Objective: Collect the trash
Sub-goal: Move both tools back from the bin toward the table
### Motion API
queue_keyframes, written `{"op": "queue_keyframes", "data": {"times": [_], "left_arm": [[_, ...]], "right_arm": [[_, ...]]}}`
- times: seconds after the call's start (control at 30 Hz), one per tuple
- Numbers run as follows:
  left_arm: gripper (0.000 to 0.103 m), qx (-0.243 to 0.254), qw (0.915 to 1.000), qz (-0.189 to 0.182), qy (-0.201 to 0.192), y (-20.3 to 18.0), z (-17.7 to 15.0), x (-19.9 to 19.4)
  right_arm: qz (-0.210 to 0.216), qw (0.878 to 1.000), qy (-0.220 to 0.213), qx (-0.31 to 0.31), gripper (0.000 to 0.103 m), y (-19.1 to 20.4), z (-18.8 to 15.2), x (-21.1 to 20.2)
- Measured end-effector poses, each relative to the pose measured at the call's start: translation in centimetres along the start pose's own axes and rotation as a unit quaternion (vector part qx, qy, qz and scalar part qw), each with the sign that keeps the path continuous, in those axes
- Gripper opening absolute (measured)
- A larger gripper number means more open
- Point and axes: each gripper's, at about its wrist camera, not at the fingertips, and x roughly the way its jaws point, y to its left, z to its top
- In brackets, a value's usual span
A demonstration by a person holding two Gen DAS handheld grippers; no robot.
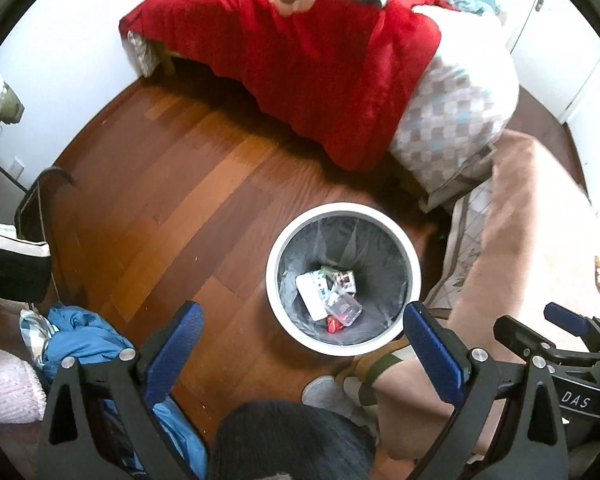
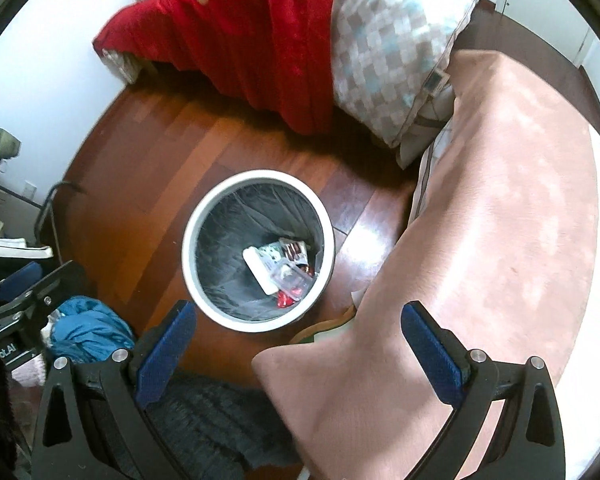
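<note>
A round white trash bin [image 1: 411, 256] [image 2: 188, 256] with a grey liner stands on the wooden floor. Inside lie a white box [image 1: 310, 292] [image 2: 256, 266], a clear plastic wrapper [image 1: 344, 308] [image 2: 290, 276] and a red scrap [image 1: 334, 325] [image 2: 284, 300]. My left gripper [image 1: 302, 316] hovers above the bin's near rim, open, with nothing between its blue pads. My right gripper [image 2: 296, 316] is open too, empty, above the bin's near right side and the pink cover [image 2: 480, 220]. At the right edge of the left wrist view the right gripper [image 1: 556, 328] shows partly.
A bed with a red blanket [image 1: 320, 68] [image 2: 240, 40] and a checked pillow [image 1: 452, 120] [image 2: 388, 56] lies beyond the bin. Blue clothes [image 1: 80, 344] [image 2: 88, 332] lie on the floor at left. A dark knitted item [image 1: 292, 440] [image 2: 208, 420] sits below the grippers. A striped sock [image 1: 376, 368] is beside the bin.
</note>
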Motion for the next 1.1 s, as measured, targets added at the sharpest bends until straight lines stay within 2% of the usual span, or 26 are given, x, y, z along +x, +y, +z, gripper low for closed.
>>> {"op": "queue_keyframes", "data": {"times": [0.17, 0.33, 0.43, 0.6, 0.7, 0.87, 0.9, 0.97, 1.0, 1.07, 1.1], "left_arm": [[0.102, 0.008, 0.9994, 0.004, -0.033, -1.1, -0.2, -4.8], [0.102, 0.019, 0.9979, 0.000, -0.062, -3.0, -0.5, -8.6], [0.102, 0.027, 0.9968, -0.005, -0.075, -5.4, -0.7, -10.2], [0.102, 0.055, 0.9953, -0.015, -0.078, -11.5, -1.2, -10.6], [0.102, 0.078, 0.9938, -0.035, -0.071, -16.4, -1.3, -9.5], [0.103, 0.132, 0.9884, -0.066, -0.036, -26.5, -1.5, -5.5], [0.103, 0.142, 0.9870, -0.070, -0.029, -29.0, -1.7, -4.4], [0.103, 0.161, 0.9840, -0.075, -0.015, -33.5, -2.3, -2.7], [0.103, 0.172, 0.9820, -0.077, -0.007, -35.8, -3.0, -2.0], [0.103, 0.194, 0.9782, -0.075, 0.005, -39.8, -4.2, -0.5], [0.103, 0.202, 0.9771, -0.066, 0.005, -41.7, -4.8, 0.3]], "right_arm": [[0.025, 0.999, -0.034, 0.015, 0.103, -0.4, -0.9, -4.6], [0.074, 0.993, -0.076, 0.051, 0.103, -2.3, -2.0, -10.4], [0.087, 0.989, -0.095, 0.071, 0.103, -4.4, -3.2, -13.4], [0.091, 0.983, -0.104, 0.121, 0.103, -10.3, -5.7, -16.7], [0.062, 0.979, -0.106, 0.160, 0.103, -15.7, -7.2, -17.8], [-0.026, 0.972, -0.087, 0.215, 0.103, -27.6, -9.9, -18.7], [-0.061, 0.967, -0.078, 0.234, 0.103, -31.3, -10.7, -18.6], [-0.095, 0.960, -0.059, 0.258, 0.103, -36.4, -11.6, -18.1], [-0.114, 0.953, -0.047, 0.277, 0.103, -40.1, -12.5, -17.5], [-0.134, 0.953, -0.019, 0.272, 0.103, -44.3, -13.2, -16.2], [-0.161, 0.953, 0.008, 0.255, 0.103, -47.0, -13.4, -15.1]]}}
